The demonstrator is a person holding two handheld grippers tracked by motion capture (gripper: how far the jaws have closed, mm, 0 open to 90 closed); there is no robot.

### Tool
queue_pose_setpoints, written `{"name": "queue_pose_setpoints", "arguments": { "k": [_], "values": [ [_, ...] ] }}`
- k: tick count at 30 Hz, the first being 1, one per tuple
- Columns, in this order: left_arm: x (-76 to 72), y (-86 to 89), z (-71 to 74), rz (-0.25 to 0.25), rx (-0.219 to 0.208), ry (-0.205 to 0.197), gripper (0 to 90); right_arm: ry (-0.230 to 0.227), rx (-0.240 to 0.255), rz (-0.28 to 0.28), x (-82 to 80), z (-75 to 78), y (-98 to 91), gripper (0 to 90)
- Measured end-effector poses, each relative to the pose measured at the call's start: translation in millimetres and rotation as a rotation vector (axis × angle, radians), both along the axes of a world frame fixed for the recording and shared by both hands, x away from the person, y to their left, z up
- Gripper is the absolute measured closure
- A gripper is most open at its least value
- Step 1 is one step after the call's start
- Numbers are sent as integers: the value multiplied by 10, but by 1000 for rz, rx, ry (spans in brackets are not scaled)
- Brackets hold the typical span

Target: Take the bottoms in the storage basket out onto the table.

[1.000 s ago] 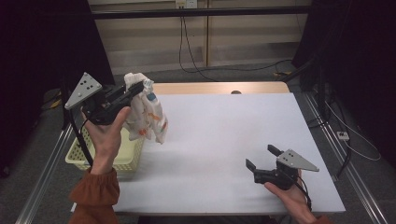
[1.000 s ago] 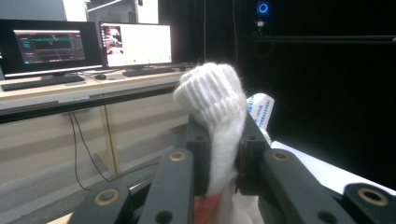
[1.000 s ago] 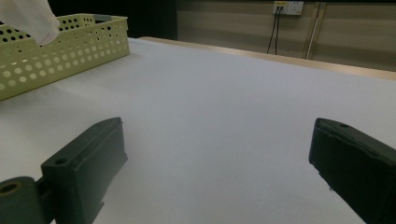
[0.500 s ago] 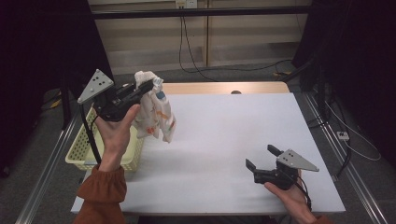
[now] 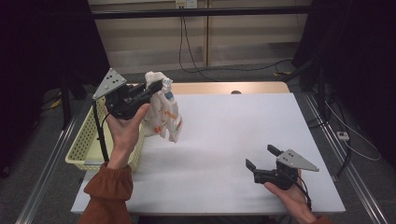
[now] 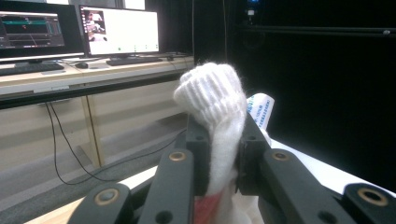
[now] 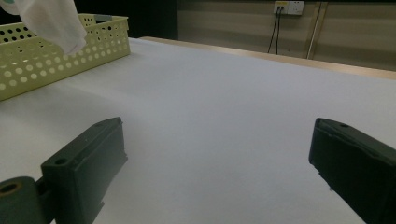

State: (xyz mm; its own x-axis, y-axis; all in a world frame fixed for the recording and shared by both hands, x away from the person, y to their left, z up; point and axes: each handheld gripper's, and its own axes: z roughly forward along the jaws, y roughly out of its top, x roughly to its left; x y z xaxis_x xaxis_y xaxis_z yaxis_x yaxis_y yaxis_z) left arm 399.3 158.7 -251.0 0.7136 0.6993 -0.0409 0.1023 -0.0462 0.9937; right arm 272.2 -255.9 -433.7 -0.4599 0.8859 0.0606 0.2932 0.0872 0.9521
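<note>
Broadly, a white table (image 5: 233, 140) takes up most of the high view, with a wooden strip along its far edge. At its left side sits a pale yellow basket (image 5: 84, 149) with perforated walls, also seen at the upper left of the right gripper view (image 7: 56, 42).

Next in size is a white cloth (image 5: 163, 112) with small coloured prints, hanging in the air above the table's left part, just beside the basket's right wall and clear of the surface. Its knitted white edge sticks up between the jaws in the left gripper view (image 6: 215, 98), and a small printed label shows behind it.

The left gripper (image 5: 156, 87), held up in the person's left hand (image 5: 123, 130), is clamped tight on the upper end of that cloth, so the rest drapes down below it.

The right gripper (image 5: 261, 157) rests low near the table's front right corner, well apart from the cloth. Its jaws stand wide, with only bare table between them.
</note>
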Motion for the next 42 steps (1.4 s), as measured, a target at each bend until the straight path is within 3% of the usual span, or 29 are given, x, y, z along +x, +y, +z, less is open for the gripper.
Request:
{"name": "queue_pose_setpoints", "arguments": {
  "k": [42],
  "values": [
    [313, -550, -91, -37, 37, 35, 798, -1, 12, -3, -7, 3, -4, 39]
  ]
}}
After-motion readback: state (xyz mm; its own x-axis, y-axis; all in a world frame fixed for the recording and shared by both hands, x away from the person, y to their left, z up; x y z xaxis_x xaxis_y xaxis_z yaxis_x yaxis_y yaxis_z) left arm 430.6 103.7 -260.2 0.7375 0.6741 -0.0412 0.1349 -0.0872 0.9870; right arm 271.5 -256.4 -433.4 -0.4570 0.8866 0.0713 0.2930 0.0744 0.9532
